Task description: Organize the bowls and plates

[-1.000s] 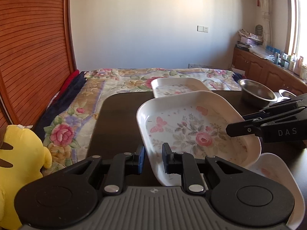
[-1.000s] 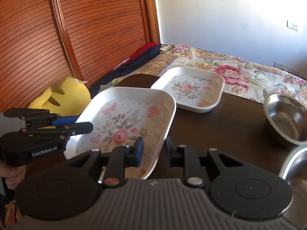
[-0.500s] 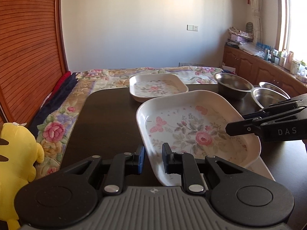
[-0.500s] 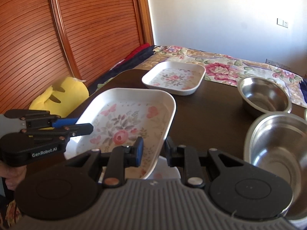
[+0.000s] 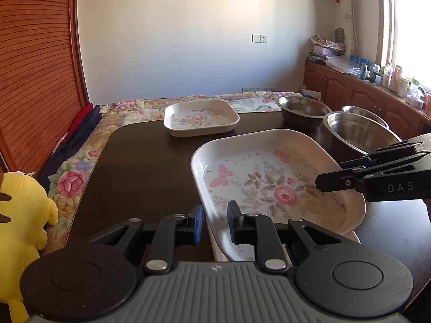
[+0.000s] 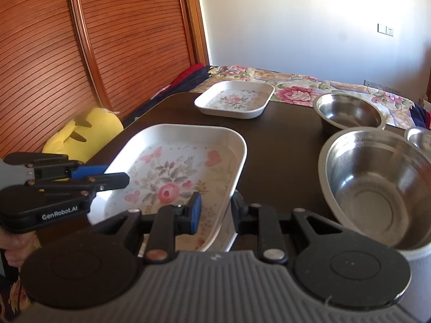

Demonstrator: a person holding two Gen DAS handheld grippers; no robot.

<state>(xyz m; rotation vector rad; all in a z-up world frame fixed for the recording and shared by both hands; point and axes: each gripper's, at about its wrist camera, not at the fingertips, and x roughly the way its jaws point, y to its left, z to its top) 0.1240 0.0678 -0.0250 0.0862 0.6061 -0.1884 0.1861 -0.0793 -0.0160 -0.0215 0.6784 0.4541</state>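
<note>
While level, left tool pinches floral plate rim | right tool pinches opposite rim.

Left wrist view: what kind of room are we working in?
Probably a bedroom at home: a bed with a floral quilt behind the dark table, a yellow plush toy beside it, and wooden cabinets under the window.
</note>
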